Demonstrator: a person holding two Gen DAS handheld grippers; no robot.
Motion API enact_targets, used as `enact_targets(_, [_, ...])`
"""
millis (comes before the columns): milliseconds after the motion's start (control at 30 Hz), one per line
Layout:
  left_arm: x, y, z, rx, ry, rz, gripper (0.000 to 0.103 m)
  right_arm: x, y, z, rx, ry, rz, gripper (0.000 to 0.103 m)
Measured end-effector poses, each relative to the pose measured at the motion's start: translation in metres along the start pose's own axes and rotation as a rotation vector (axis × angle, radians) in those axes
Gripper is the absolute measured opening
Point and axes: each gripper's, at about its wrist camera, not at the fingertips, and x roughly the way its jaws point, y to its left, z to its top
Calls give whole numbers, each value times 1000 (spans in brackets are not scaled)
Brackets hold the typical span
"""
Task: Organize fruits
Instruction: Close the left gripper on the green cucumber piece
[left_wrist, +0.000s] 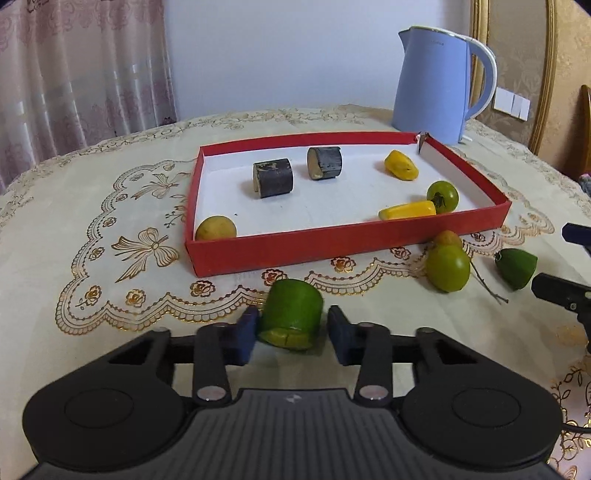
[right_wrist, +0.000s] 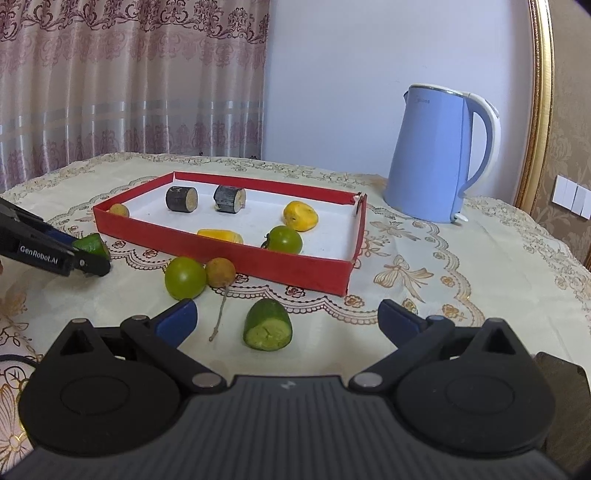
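the left gripper (left_wrist: 291, 332) has its jaws closed on a green fruit chunk (left_wrist: 291, 317) just before the red tray (left_wrist: 332, 247), ready for carrying in; the right gripper (right_wrist: 286, 319) waits, jaws wide and empty, behind another green chunk (right_wrist: 269, 325).

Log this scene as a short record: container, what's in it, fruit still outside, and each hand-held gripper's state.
container: red tray on the tablecloth, open top
inside tray: two dark cylinders, two yellow pieces, one green tomato, one small brown fruit
outside tray: green tomato touching a small brown fruit; green cut piece on the cloth
left hand-held gripper: closed on another green chunk
right hand-held gripper: open, empty
background: blue kettle
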Motion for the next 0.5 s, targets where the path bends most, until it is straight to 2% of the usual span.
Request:
enact_targets(233, [-11, 0, -3, -21, -59, 39, 32, 0, 4, 1, -20, 11, 11, 103])
enact_targets(300, [-13, 1, -3, -20, -66, 39, 32, 2, 5, 1, -31, 28, 38, 98])
enact_targets(333, [-13, 1, -4, -21, -68, 45, 32, 4, 5, 2, -34, 39, 48, 92])
enact_targets(433, [-11, 0, -6, -19, -70, 54, 32, 10, 6, 4, -58, 64, 61, 87])
enact_targets(500, [-11, 0, -7, -16, -71, 54, 32, 15, 4, 6, -64, 87, 72, 78])
